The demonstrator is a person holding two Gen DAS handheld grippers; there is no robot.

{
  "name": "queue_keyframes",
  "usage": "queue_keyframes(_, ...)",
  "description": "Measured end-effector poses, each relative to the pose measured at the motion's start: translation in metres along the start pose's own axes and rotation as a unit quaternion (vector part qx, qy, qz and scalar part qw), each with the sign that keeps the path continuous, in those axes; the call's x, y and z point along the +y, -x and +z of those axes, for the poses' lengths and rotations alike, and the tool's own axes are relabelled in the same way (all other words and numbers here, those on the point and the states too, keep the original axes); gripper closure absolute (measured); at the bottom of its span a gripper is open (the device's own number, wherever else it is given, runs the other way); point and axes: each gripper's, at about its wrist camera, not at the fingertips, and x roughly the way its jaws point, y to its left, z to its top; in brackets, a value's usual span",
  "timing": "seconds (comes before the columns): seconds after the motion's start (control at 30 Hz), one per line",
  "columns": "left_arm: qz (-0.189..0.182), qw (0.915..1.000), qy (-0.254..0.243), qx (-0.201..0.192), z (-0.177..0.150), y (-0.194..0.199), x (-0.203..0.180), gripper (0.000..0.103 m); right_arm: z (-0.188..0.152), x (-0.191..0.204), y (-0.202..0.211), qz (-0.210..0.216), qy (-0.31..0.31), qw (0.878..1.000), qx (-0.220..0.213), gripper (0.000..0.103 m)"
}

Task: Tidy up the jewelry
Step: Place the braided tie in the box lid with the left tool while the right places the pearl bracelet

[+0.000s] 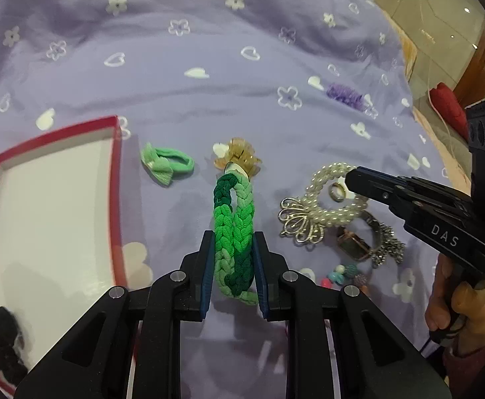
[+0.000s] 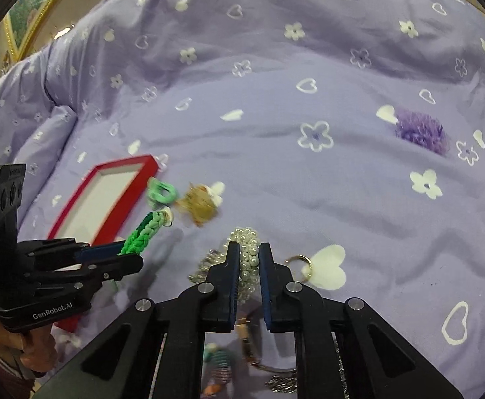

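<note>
Gripping from both sides, the left gripper (image 1: pixel 232 259) pinches the braided green hair tie (image 1: pixel 234 229), presumably bound for the red-rimmed tray (image 1: pixel 118 199) just beside it, while the right gripper (image 2: pixel 249 266) closes on the pearl bracelet (image 2: pixel 249 259). Blur obscures the amber clip (image 2: pixel 199 204); the watch (image 1: pixel 355 244) and beads lie partly hidden behind the right gripper's fingers.

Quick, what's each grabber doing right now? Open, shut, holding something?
Left gripper: shut on the green braided hair tie.
Right gripper: shut on the pearl bracelet.
</note>
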Motion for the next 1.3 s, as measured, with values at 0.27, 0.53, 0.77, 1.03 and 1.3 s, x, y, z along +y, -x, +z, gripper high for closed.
queue_keyframes(0.27, 0.016, 0.9995, 0.014, -0.024, -0.009, 0.032, 0.016, 0.083, 0.008, 0.029, 0.021, 0.021, 0.015, 0.999, -0.026, 0.092)
queue_keyframes(0.53, 0.036, 0.9973, 0.045, -0.044, -0.021, 0.060, 0.048, 0.083, 0.013, 0.058, 0.029, 0.040, 0.031, 0.998, -0.037, 0.092)
queue_keyframes(0.77, 0.051, 0.9945, 0.072, -0.056, -0.030, 0.078, 0.077, 0.083, 0.022, 0.096, 0.029, 0.068, 0.054, 0.995, -0.044, 0.092)
queue_keyframes(1.03, 0.077, 0.9899, 0.102, -0.063, -0.043, 0.092, 0.116, 0.083, 0.031, 0.149, 0.015, 0.109, 0.079, 0.990, -0.043, 0.092)
queue_keyframes(1.3, 0.103, 0.9850, 0.128, -0.053, -0.055, 0.092, 0.154, 0.083, 0.033, 0.205, -0.007, 0.158, 0.101, 0.982, -0.032, 0.092)
